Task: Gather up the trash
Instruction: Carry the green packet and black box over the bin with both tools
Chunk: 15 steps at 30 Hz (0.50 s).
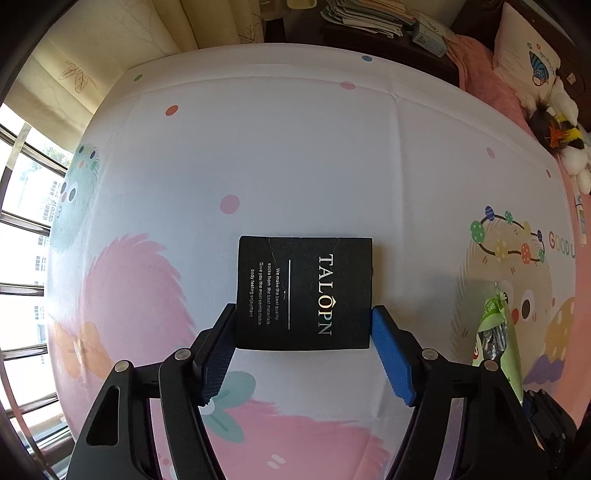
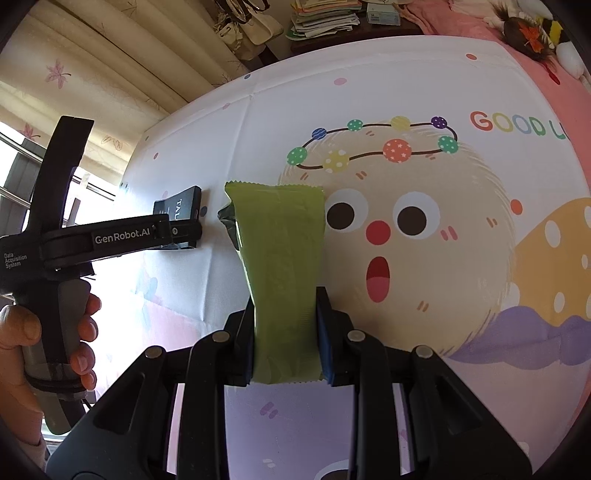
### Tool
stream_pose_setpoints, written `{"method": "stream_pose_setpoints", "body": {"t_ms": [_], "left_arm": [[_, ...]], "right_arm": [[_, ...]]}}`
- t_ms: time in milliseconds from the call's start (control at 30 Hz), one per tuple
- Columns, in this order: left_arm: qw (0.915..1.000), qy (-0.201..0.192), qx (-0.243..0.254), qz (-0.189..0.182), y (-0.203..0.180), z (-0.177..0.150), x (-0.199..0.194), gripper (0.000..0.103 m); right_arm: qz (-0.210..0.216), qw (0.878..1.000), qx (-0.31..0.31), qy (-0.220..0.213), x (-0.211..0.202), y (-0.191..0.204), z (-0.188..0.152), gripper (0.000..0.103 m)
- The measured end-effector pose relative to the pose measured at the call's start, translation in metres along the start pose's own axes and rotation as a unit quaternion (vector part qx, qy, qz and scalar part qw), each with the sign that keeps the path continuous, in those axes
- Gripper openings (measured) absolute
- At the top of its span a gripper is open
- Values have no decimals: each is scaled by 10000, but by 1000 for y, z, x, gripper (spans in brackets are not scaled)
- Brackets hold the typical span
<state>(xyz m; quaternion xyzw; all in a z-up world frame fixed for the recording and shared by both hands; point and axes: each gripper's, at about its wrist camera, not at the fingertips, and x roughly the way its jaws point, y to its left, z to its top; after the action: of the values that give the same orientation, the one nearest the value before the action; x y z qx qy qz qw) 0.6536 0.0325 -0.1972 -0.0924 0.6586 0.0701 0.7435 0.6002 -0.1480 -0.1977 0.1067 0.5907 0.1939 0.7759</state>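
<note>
A black TALOPN box (image 1: 303,293) sits between the blue pads of my left gripper (image 1: 303,314), which touch its two sides and are shut on it above the cartoon-print cloth (image 1: 295,147). The box also shows in the right wrist view (image 2: 181,206), held by the left gripper (image 2: 184,232). My right gripper (image 2: 284,306) is shut on a green snack wrapper (image 2: 280,266) and holds it upright over the cloth. The wrapper also shows at the right of the left wrist view (image 1: 496,332).
The cloth (image 2: 443,258) covers a table. Curtains (image 2: 110,74) and a window (image 1: 22,258) are at the left. A dark stand with stacked papers (image 1: 369,18) is behind. A pink bed with plush toys (image 1: 554,129) is at the right.
</note>
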Motion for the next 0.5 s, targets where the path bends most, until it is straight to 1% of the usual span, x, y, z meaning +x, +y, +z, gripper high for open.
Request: {"method": "stream_pose_setpoints", "body": {"t_ms": [100,200,333,400,500], "left_arm": [[9999,-57,80,-33,0,-18,-8,71],[9995,-135,150,-253,4,-43,-23,71],[9978,-304,416,-423,10,-94,-56,71],[9965,-353,518,-549,17,-129,-74,71],[9939,-388,676,-784,36,-204,-107,71]], "right_arm": [[-28,10000,54,-9,-4,-1,-8,23],[-48,9999,111,-41,-12,-1,-19,23],[-76,9998,148,-77,-29,3,-44,23],[-100,9997,176,-98,-39,6,-62,23],[-110,9997,211,-112,-58,14,-101,23]]}}
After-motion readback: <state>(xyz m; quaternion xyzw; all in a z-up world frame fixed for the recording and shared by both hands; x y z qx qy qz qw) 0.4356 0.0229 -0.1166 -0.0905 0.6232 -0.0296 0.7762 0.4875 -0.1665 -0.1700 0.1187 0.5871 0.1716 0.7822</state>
